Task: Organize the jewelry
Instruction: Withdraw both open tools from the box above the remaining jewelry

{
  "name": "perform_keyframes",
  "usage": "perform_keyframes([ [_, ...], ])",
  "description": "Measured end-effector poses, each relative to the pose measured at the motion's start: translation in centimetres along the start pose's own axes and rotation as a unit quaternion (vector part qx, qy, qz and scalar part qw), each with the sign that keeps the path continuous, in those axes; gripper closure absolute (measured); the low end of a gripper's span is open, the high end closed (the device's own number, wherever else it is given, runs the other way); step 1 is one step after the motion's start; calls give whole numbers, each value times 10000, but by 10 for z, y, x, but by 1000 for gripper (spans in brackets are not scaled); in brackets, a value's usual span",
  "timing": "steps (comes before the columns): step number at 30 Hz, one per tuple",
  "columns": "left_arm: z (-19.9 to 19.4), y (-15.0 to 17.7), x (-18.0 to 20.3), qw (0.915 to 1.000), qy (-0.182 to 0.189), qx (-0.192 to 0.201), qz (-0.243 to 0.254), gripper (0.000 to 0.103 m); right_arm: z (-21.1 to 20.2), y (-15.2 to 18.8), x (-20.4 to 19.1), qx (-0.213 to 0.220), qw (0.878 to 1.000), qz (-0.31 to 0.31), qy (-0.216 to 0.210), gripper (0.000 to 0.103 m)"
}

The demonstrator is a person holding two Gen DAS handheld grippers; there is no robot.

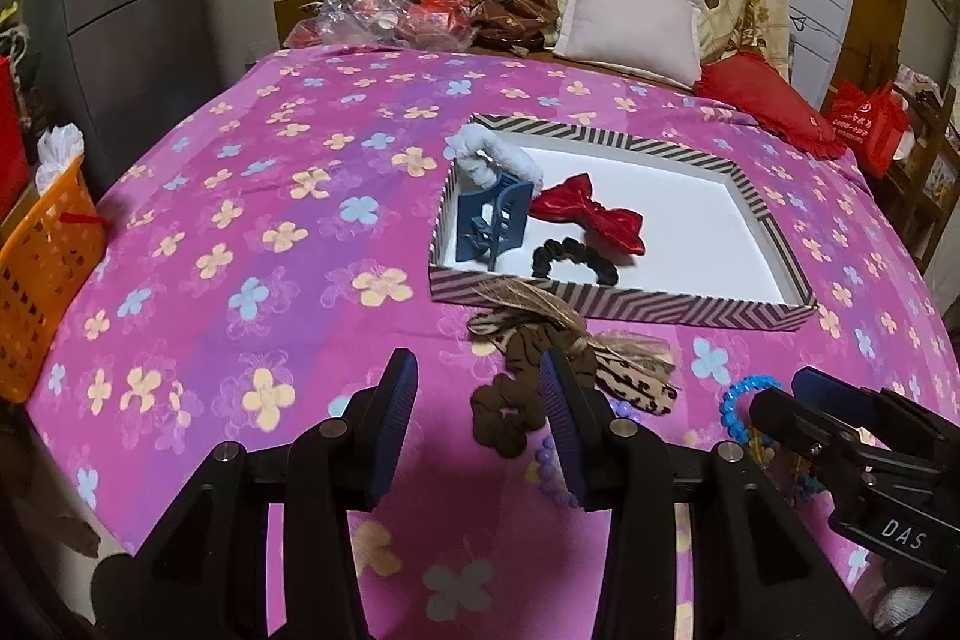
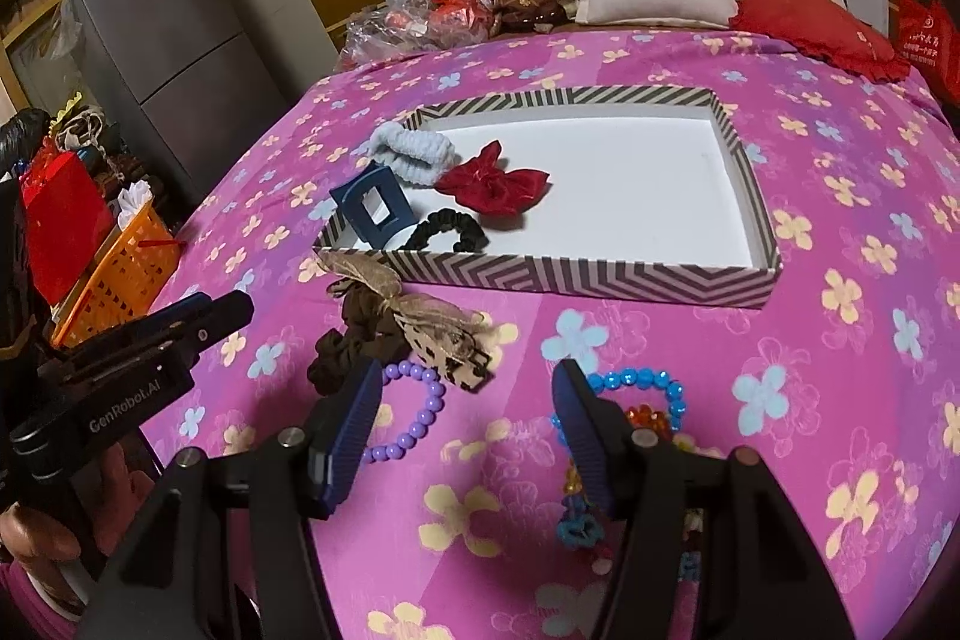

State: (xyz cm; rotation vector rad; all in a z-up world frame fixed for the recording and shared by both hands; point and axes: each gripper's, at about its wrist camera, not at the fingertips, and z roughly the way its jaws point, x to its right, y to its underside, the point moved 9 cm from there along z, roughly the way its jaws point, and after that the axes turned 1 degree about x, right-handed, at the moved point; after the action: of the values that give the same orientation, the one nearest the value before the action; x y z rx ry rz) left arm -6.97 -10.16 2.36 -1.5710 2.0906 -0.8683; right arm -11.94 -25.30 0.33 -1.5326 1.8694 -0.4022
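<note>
A striped box (image 1: 624, 307) (image 2: 540, 274) lies on the pink floral bed. In it are a blue hair claw (image 1: 495, 226) (image 2: 375, 211), a grey scrunchie (image 1: 498, 160) (image 2: 408, 154), a red bow (image 1: 588, 211) (image 2: 492, 184) and a black scrunchie (image 1: 573, 259) (image 2: 447, 229). In front of the box lie a brown scrunchie (image 1: 501, 415) (image 2: 345, 346), a leopard bow (image 1: 624, 370) (image 2: 444, 334), a purple bead bracelet (image 2: 408, 412) and a blue bead bracelet (image 1: 741, 409) (image 2: 642, 388). My left gripper (image 1: 477, 394) is open above the brown scrunchie. My right gripper (image 2: 468, 400) is open between the bracelets.
An orange basket (image 1: 42, 274) (image 2: 120, 274) stands at the bed's left edge. Pillows (image 1: 630, 16), a red cushion (image 1: 768, 100) and plastic bags (image 1: 372, 10) lie at the head of the bed. More coloured bead pieces (image 2: 579, 520) lie under the right gripper.
</note>
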Motion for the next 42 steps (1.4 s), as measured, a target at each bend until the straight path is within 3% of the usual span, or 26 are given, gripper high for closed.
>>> perform_keyframes([
  [8, -4, 10, 2, 10000, -69, 15, 52, 58, -7, 6, -1, 28, 10000, -72, 46, 37],
  [42, -2, 32, 8, 9998, -77, -164, 67, 58, -11, 21, 3, -75, 9998, -156, 135, 36],
])
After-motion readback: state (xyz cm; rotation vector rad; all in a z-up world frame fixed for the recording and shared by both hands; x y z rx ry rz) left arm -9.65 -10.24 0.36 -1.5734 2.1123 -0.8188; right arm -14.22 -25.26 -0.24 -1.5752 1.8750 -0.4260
